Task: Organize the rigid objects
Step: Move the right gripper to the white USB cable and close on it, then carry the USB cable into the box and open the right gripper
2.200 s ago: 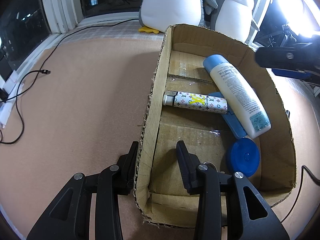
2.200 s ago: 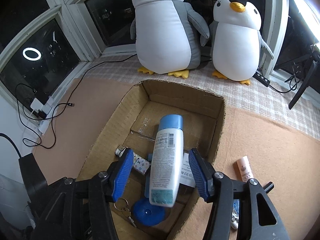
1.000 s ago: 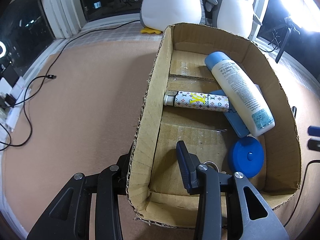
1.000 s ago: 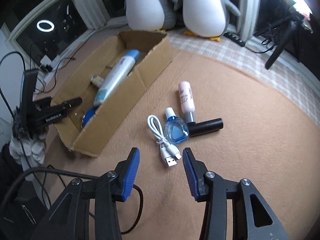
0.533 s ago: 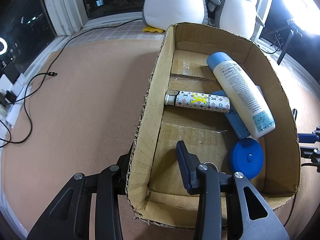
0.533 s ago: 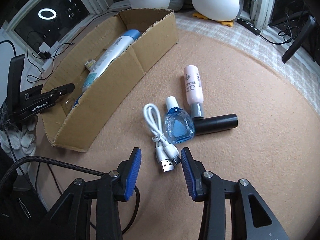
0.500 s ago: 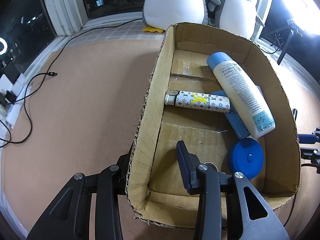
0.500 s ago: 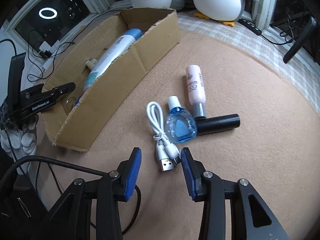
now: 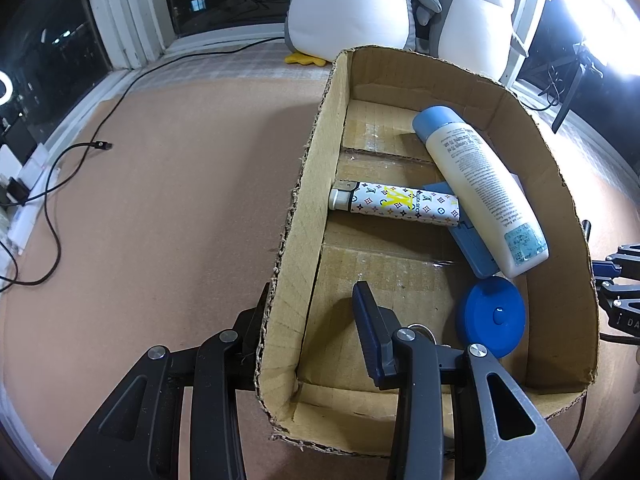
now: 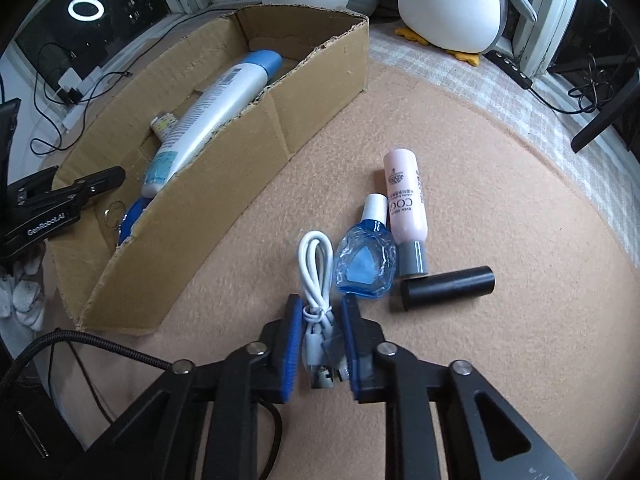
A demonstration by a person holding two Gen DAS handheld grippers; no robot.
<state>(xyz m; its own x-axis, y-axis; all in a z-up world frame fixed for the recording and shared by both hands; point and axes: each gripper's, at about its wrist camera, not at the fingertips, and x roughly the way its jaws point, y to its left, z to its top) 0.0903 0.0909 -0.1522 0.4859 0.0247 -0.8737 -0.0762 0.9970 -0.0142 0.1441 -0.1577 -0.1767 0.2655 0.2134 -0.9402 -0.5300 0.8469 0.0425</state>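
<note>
Box (image 10: 224, 184) half filled — right gripper (image 10: 320, 344) jaws pinching the white USB cable (image 10: 316, 276); left gripper (image 9: 316, 320) jaws spread astride the wall. Three items left.

The left gripper (image 10: 72, 196) carries "GenRobot.AI" in white letters along its black arm. The pink tube (image 10: 404, 204) reads "COC" in large letters, with smaller print beside it too fine to make out. The patterned tube (image 9: 400, 204) in the cardboard box (image 9: 304, 208) bears a yellow "LV" monogram. The white bottle (image 9: 480, 184) has print too small to read.
</note>
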